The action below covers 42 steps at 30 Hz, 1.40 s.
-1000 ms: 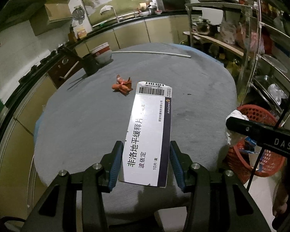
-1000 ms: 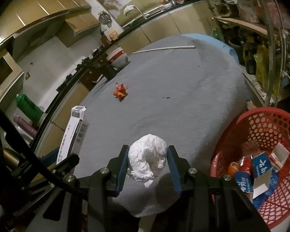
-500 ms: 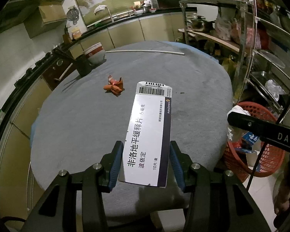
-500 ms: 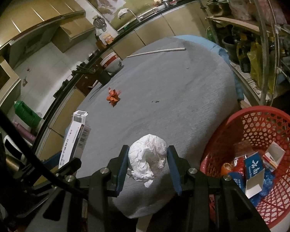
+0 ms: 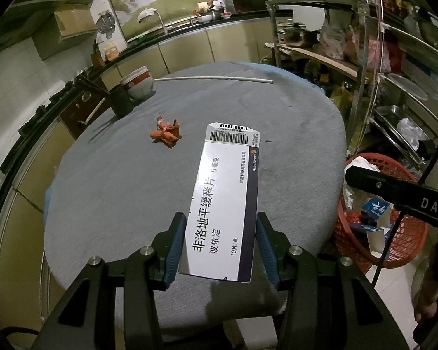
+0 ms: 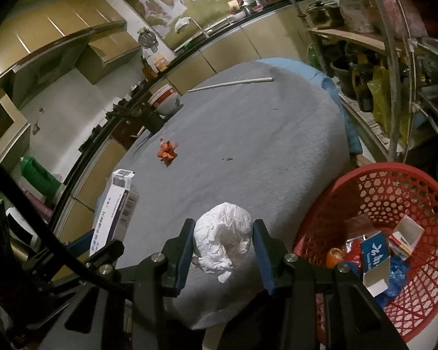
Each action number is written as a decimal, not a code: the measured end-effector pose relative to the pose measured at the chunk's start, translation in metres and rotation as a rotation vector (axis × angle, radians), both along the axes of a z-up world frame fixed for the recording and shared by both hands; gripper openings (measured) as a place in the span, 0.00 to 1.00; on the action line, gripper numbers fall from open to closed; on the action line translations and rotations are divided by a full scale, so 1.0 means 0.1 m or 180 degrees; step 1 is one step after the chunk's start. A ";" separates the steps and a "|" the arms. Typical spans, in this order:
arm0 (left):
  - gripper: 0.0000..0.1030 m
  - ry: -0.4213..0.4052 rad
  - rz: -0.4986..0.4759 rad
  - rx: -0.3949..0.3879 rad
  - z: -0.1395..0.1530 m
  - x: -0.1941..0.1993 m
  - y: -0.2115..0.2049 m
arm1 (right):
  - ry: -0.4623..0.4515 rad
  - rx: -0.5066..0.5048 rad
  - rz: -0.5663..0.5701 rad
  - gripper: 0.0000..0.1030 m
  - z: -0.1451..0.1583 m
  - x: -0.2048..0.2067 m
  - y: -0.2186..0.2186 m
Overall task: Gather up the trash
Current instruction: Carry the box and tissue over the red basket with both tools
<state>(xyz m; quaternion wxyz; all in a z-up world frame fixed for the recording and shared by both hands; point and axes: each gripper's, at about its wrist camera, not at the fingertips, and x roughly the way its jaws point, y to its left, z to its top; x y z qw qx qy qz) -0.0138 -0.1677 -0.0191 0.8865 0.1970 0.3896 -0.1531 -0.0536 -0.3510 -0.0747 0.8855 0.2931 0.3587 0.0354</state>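
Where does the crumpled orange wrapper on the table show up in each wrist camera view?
Left wrist view: the orange wrapper lies on the grey table, left of centre, just beyond the top left corner of the medicine box.
Right wrist view: it sits upper left of centre, well beyond the tissue wad.
Shared landmark: the white rod at the table's far edge.

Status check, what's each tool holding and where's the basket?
Left tool shut on medicine box. Right tool shut on crumpled tissue. Red basket on the right beside the table, part full. Orange wrapper on the table, nothing blocking.
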 end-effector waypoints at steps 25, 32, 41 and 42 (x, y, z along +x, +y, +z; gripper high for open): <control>0.48 -0.0024 -0.0170 0.0071 0.01 -0.10 -0.27 | -0.0015 0.0099 -0.0218 0.41 -0.04 -0.17 -0.30; 0.48 0.0000 -0.0298 0.0069 0.01 -0.16 -0.39 | -0.0009 0.0099 -0.0341 0.41 -0.06 -0.28 -0.46; 0.48 0.0146 -0.0729 -0.0082 -0.01 -0.33 -0.73 | 0.0096 0.0121 -0.0706 0.41 -0.19 -0.56 -0.90; 0.48 0.0170 -0.0787 -0.0100 -0.02 -0.36 -0.78 | 0.0110 0.0128 -0.0757 0.41 -0.21 -0.60 -0.96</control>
